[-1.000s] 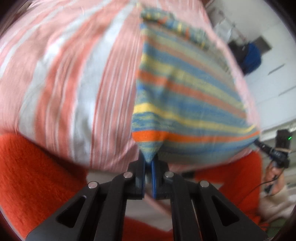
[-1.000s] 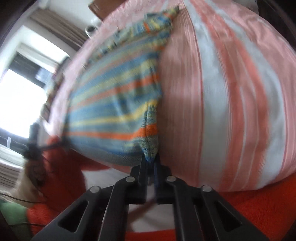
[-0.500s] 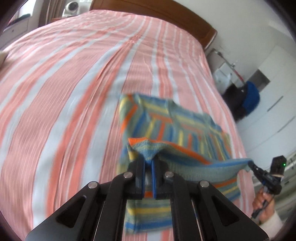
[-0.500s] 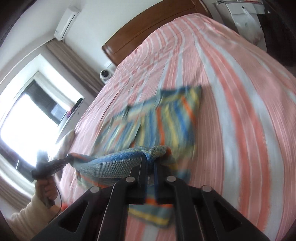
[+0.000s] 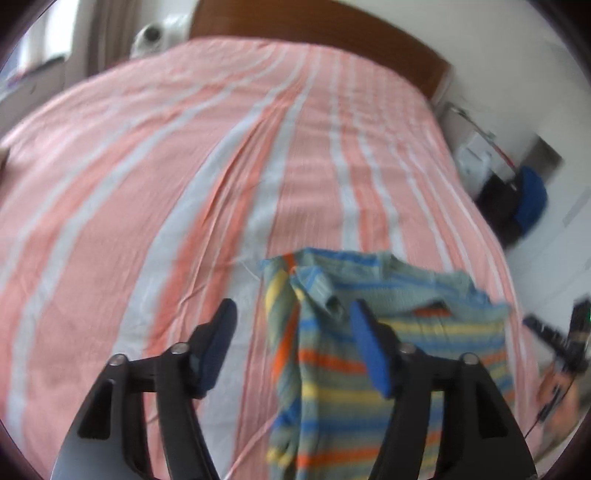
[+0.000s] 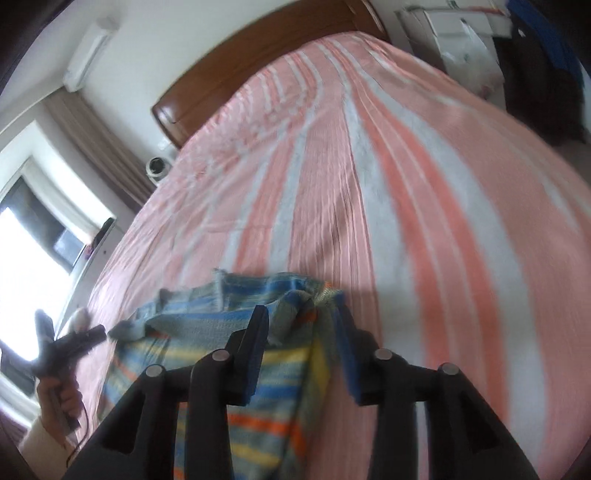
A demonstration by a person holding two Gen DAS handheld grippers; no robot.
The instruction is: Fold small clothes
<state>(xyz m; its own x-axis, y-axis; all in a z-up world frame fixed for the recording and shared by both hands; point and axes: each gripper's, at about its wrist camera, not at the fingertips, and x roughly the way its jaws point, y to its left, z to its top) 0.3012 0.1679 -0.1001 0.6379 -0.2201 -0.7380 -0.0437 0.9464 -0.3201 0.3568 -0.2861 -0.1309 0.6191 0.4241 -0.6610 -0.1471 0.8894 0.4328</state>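
A small knitted garment with blue, yellow, orange and grey-green stripes [image 5: 373,354] lies folded over itself on the pink-and-white striped bed [image 5: 184,184]. My left gripper [image 5: 291,332] is open, its jaws wide apart above the garment's left edge, holding nothing. In the right wrist view the same garment [image 6: 229,354] lies under my right gripper [image 6: 301,325], which is open above the garment's right edge. The other gripper shows at each view's edge: the right one [image 5: 557,336], the left one [image 6: 62,339].
A wooden headboard [image 5: 314,22] stands at the far end of the bed. A window [image 6: 33,266] and curtain are on the left side. White boxes and dark and blue items [image 5: 524,195] stand beside the bed on the right.
Both grippers carried the garment's near edge up and forward over the rest, then opened and let it go. The garment now lies folded in half on the bed.
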